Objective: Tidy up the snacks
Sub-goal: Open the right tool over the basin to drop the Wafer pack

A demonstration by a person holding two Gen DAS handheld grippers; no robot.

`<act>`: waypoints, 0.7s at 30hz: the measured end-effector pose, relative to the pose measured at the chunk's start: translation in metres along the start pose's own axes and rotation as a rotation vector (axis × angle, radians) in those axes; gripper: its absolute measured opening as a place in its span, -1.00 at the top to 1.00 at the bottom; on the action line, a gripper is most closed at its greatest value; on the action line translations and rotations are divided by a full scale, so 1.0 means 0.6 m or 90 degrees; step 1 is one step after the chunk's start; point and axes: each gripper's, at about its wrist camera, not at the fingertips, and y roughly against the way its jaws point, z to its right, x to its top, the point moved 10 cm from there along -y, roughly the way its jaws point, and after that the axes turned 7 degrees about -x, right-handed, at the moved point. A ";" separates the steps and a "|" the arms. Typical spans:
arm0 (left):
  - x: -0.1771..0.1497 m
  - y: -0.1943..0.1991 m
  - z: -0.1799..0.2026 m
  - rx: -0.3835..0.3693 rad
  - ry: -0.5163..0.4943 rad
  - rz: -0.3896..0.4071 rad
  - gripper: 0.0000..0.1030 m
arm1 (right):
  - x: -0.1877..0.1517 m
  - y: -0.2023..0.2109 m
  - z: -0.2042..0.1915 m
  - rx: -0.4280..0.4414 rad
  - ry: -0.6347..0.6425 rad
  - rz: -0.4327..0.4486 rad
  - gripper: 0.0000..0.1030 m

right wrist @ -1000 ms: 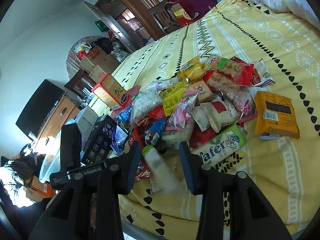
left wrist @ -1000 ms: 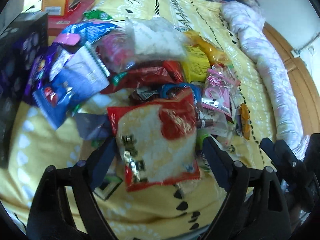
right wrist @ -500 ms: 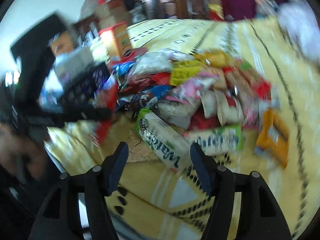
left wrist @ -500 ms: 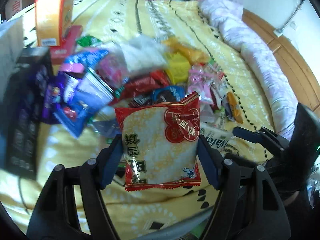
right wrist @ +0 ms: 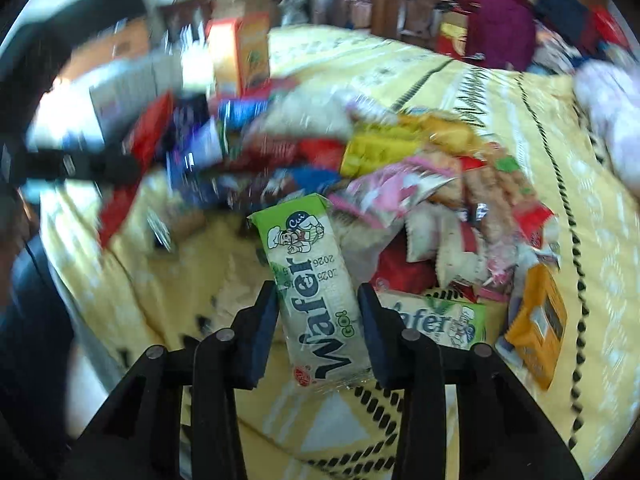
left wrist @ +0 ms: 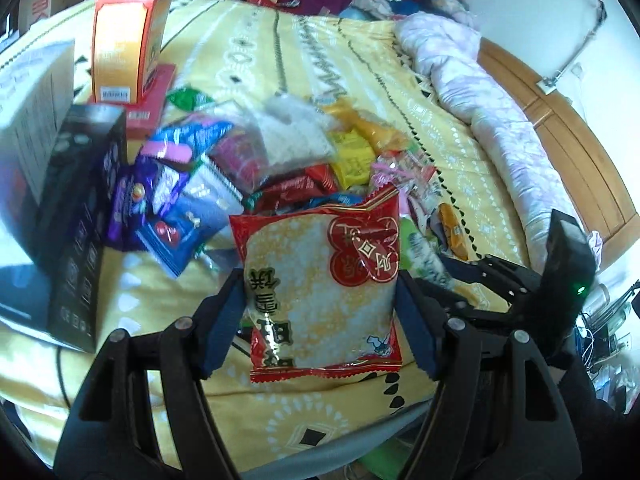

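Observation:
My left gripper [left wrist: 320,304] is shut on a red-edged rice cracker packet [left wrist: 320,292] and holds it upright above the yellow bedspread [left wrist: 280,428]. My right gripper [right wrist: 318,320] is shut on a green and white Wafer pack [right wrist: 316,292], lifted off the bed. Behind both lies a heap of mixed snack packets [left wrist: 280,160], which also shows in the right wrist view [right wrist: 400,168]. A second Wafer pack [right wrist: 444,326] lies flat on the bed. The right gripper's body [left wrist: 560,276] shows at the right of the left wrist view.
A black box [left wrist: 80,236], a white box [left wrist: 32,112] and an orange carton [left wrist: 124,44] stand at the left of the heap. An orange packet [right wrist: 538,320] lies at the right. A rolled quilt [left wrist: 500,120] runs along the far bed edge by the wooden headboard [left wrist: 560,120].
Both grippers have lifted their packets off the bed and pulled back from the heap. The right wrist view swung left and is blurred by motion.

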 end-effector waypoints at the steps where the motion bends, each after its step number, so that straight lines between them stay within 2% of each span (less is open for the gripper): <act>1: 0.005 0.007 0.006 -0.003 -0.007 0.006 -0.43 | 0.006 0.013 0.003 0.006 -0.019 0.011 0.18; 7: 0.053 0.088 0.042 -0.003 -0.074 0.083 -0.43 | 0.067 0.085 0.008 0.053 -0.118 0.075 0.18; 10: 0.087 0.153 0.027 0.004 -0.072 0.139 -0.43 | 0.123 0.117 -0.007 0.073 -0.128 0.109 0.18; 13: 0.115 0.229 -0.019 0.029 -0.045 0.196 -0.43 | 0.189 0.147 -0.038 0.107 -0.122 0.142 0.21; 16: 0.136 0.323 -0.091 0.072 -0.003 0.264 -0.43 | 0.262 0.165 -0.091 0.152 -0.107 0.167 0.22; 21: 0.132 0.448 -0.218 0.146 0.085 0.347 -0.43 | 0.371 0.186 -0.228 0.242 -0.055 0.192 0.22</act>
